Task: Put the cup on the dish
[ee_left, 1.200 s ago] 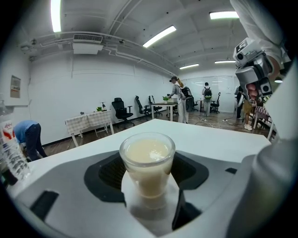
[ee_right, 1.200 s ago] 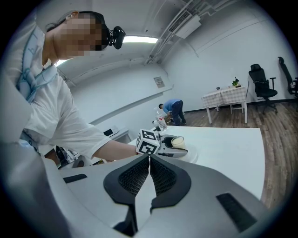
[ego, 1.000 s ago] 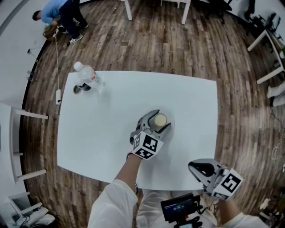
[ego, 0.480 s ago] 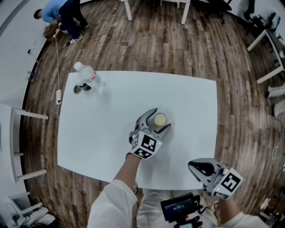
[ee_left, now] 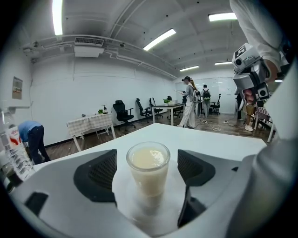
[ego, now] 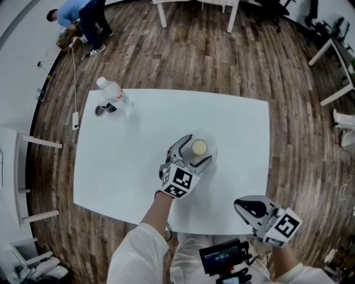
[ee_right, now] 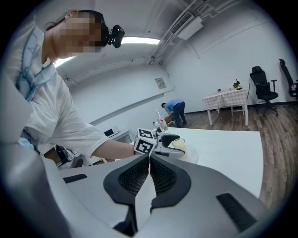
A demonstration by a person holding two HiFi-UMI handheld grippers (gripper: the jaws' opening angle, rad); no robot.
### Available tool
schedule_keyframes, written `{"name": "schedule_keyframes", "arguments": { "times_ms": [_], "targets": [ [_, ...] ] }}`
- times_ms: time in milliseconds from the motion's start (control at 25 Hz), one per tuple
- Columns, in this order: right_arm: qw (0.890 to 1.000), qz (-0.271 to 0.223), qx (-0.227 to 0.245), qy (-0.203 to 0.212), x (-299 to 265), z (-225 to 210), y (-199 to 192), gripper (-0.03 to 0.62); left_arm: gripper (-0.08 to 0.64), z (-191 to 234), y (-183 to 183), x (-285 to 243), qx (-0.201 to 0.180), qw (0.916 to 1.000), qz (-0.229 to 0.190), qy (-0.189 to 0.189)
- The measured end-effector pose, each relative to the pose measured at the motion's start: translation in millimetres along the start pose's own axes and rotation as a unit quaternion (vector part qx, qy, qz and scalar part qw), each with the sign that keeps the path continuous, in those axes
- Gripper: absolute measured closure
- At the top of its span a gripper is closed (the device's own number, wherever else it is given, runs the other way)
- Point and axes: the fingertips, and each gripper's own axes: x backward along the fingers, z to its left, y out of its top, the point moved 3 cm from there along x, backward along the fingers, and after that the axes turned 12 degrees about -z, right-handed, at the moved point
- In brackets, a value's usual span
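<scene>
A clear cup (ego: 199, 147) of creamy liquid stands upright on a white dish (ego: 213, 147) near the table's middle. My left gripper (ego: 195, 151) reaches around it, and its jaws are opening. In the left gripper view the cup (ee_left: 148, 169) stands on the dish (ee_left: 122, 195) between the dark pads (ee_left: 97, 174), with a gap on each side. My right gripper (ego: 239, 204) hangs shut and empty off the table's front right corner. From the right gripper view, its pads (ee_right: 139, 174) meet, and the cup (ee_right: 178, 143) shows far ahead.
A water bottle (ego: 112, 94) lies at the table's far left corner beside a small dark object (ego: 101, 110). The white table (ego: 127, 161) stands on wood flooring. A person (ego: 72, 14) bends over at the far left. A device with a screen (ego: 224, 258) hangs at my waist.
The left jaws have spread a little wider off the cup, which stays on the dish. The right gripper has hardly moved.
</scene>
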Motion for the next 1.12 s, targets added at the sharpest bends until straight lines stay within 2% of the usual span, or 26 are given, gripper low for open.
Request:
{"name": "schedule_keyframes", "arguments": {
  "times_ms": [600,1120],
  "targets": [
    [1.000,-0.003,0.018,0.000,12.6,8.3,15.2,0.560,0.160,-6.1,15.1,26.2,-0.006,0.9998,0.020,0.004],
    [0.999,-0.015,0.039,0.002,36.0,13.3,30.9,0.560,0.160,-17.6,43.0,58.5,-0.008,0.9989,0.032,0.033]
  ]
}}
